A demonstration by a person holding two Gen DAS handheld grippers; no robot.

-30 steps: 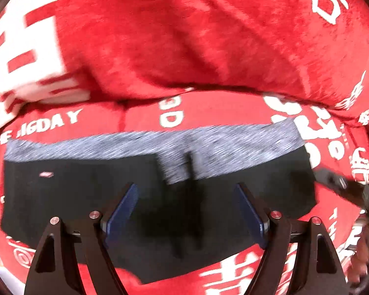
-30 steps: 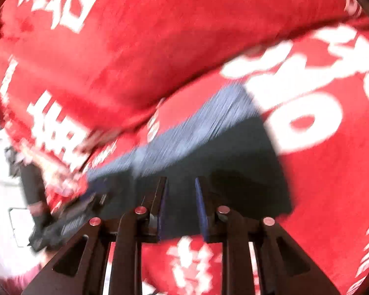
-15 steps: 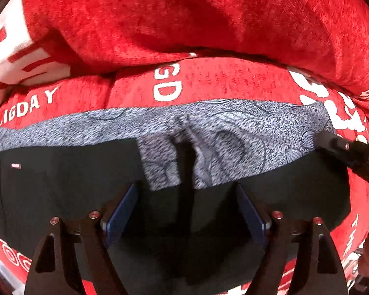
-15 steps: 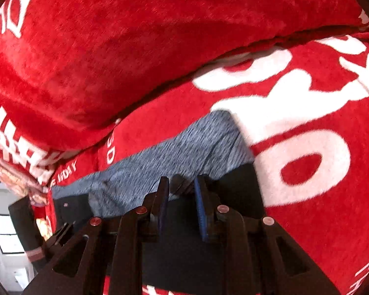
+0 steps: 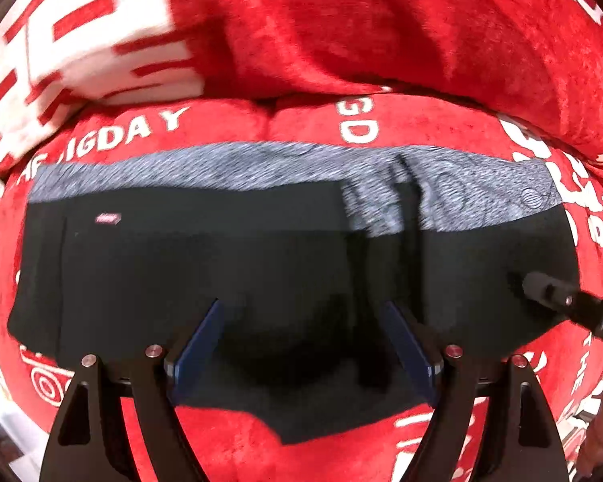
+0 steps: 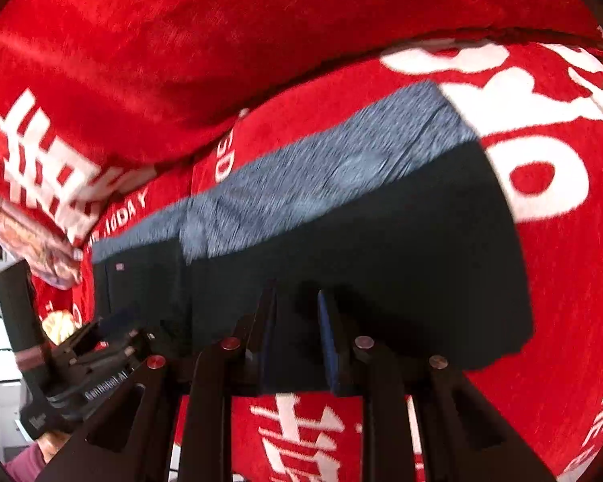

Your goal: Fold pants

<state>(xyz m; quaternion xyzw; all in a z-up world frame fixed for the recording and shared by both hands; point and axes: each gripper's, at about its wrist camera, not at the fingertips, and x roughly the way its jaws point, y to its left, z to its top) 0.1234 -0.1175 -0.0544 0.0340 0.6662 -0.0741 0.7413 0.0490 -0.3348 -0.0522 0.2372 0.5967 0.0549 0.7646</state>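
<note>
The black pants (image 5: 221, 265) lie folded flat on a red sofa seat, with a grey speckled band (image 5: 261, 164) along their far edge. They also show in the right wrist view (image 6: 382, 241). My left gripper (image 5: 301, 313) is open wide, hovering over the pants' near edge with nothing between its fingers. My right gripper (image 6: 297, 301) stands over the near edge with its fingers a narrow gap apart, empty. Its tip shows in the left wrist view (image 5: 542, 285), and the left gripper shows at lower left in the right wrist view (image 6: 112, 321).
The red sofa cover with white lettering (image 5: 362, 124) surrounds the pants. The red back cushion (image 5: 382, 32) rises right behind them. A floor and window show at far left in the right wrist view (image 6: 0, 345).
Both grippers have pulled back from the pants, so more of the black cloth and red seat shows. The right gripper's fingers have opened slightly. The pants stay flat.
</note>
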